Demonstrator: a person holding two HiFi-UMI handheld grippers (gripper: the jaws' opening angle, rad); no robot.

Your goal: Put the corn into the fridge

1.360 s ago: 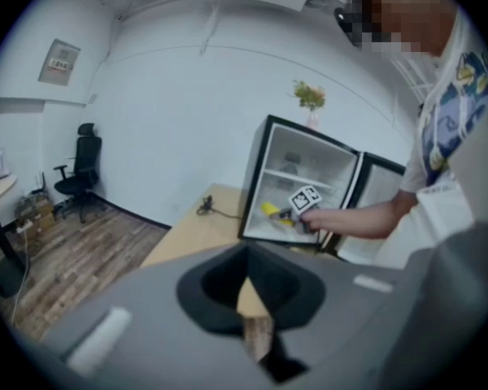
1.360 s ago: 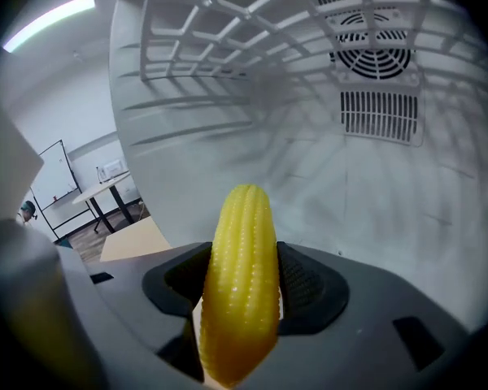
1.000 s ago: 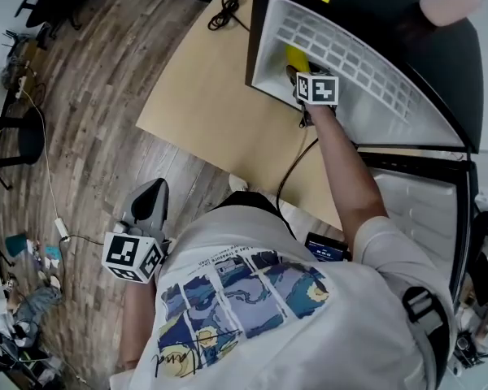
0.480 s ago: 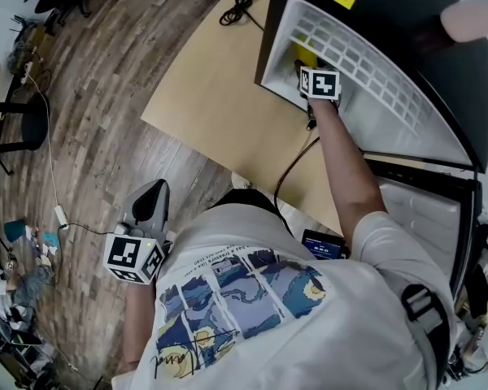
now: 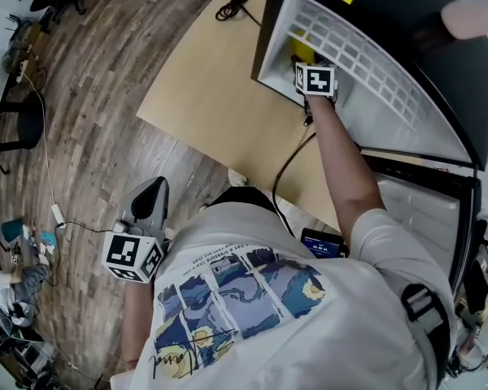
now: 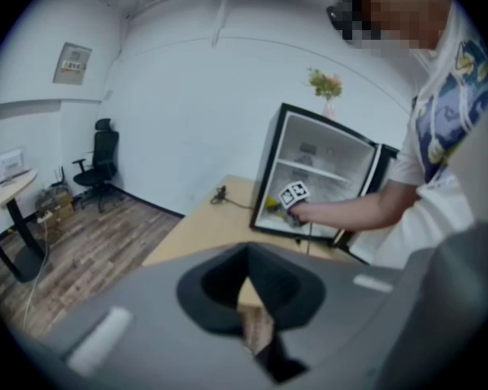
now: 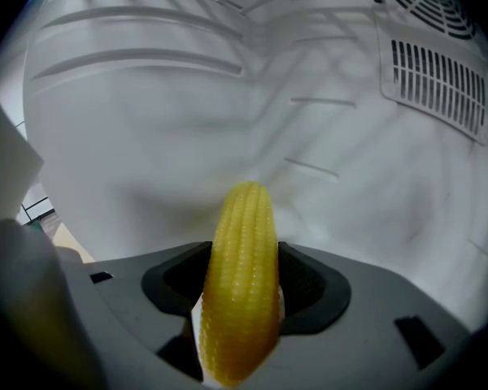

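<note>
near me, my left gripper (image 5: 150,200) hangs at my side above the wood-plank floor (image 5: 106,96), jaws together with nothing between them. beyond it, the tan table (image 5: 211,104), smooth and flat, carries the fridge (image 5: 264,31). my right gripper (image 7: 240,299) reaches through the open front, jaws clamped on the corn (image 7: 242,275), tip pointing far. the cob is yellow and tapered, with ribbed kernel rows and a plastic-like sheen. status: corn is inside the cavity, not yet set down. remaining, in my judgement: lower, release, withdraw, shut the door. far: smooth white moulded liner walls with shelf ridges, a white wire shelf (image 5: 350,55), and a slotted vent (image 7: 439,80) at far right.
</note>
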